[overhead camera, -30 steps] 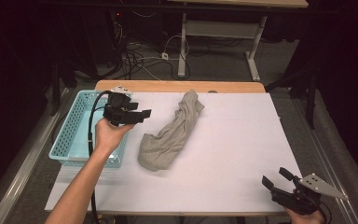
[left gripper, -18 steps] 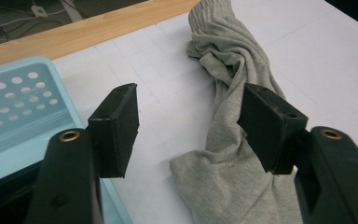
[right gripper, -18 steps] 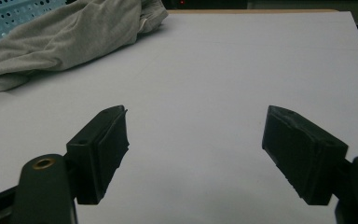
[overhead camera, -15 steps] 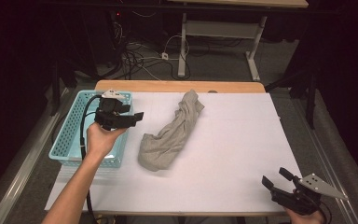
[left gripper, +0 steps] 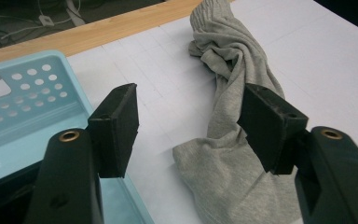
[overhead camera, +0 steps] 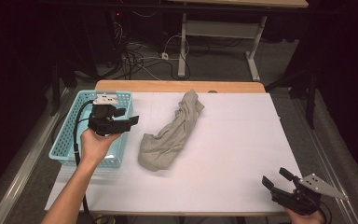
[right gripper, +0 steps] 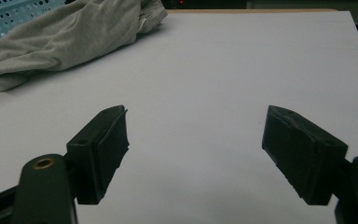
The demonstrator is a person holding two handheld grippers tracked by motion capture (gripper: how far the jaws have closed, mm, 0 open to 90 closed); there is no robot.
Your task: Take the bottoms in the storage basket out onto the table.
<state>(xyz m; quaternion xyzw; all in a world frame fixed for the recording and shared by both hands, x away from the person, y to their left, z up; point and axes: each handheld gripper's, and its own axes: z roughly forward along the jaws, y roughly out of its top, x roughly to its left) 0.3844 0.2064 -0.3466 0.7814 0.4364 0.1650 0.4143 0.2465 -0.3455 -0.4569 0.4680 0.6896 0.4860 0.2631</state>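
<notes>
Hovering over blue basket (overhead camera: 70,135) at desk left edge, left gripper (overhead camera: 129,122) has jaws spread, nothing between; grey cloth (overhead camera: 170,133) lies crumpled in desk middle, just beside basket; right gripper (overhead camera: 275,179) at near right corner, jaws apart, empty

Your high view looks forward and down over the whole tabletop (overhead camera: 233,140). Your left claw (left gripper: 189,123) camera sits low and close, facing the grey cloth (left gripper: 233,107) toward 3 o'clock. Your right claw (right gripper: 196,149) camera looks toward 11 o'clock; all three share that cloth.
</notes>
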